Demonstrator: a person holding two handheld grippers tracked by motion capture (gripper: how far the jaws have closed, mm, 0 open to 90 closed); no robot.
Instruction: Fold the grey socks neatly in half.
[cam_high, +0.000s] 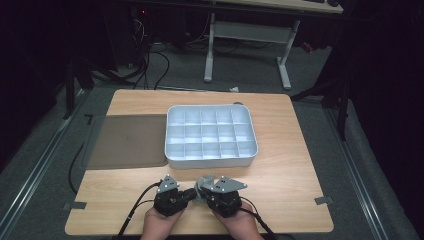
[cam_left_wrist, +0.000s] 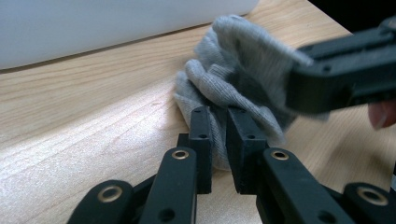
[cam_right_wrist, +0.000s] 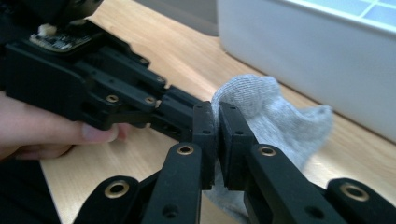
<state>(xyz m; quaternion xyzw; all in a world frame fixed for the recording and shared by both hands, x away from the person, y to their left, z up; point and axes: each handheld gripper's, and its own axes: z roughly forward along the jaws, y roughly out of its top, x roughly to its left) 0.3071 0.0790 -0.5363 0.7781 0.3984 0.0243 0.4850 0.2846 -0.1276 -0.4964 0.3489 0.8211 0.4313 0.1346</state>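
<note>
Where the two grippers meet near the front edge of the wooden table (cam_high: 280, 150), a small grey knitted sock (cam_left_wrist: 243, 79) is bunched up between them, just in front of the white compartment tray (cam_high: 252, 150). The left gripper (cam_left_wrist: 219, 126) has its two black jaws drawn close, with a fold of the sock's fabric squeezed in the narrow slot between the pads; most of the sock swells out beyond the jaw tips and rises toward the tray wall behind. In that same view the other gripper's black body crosses over the far upper side of the sock, and a fingertip of the person shows beside it.

The right gripper (cam_right_wrist: 217, 126) is likewise pinching the sock: its jaws are nearly pressed together, and a thin layer of grey knit is caught between the pads. From there the cloth bulges up past the tips and spreads away to one side of them, toward the tray, while a little more of it hangs under the jaws. The left gripper's body lies just to the other side of these jaws, its tip meeting the sock at the same spot.

In the high view both grippers sit side by side, tips turned inward toward each other, with the sock (cam_high: 204, 184) as a small grey lump between them. A dark translucent lid (cam_high: 127, 142) lies flat beside the tray.
</note>
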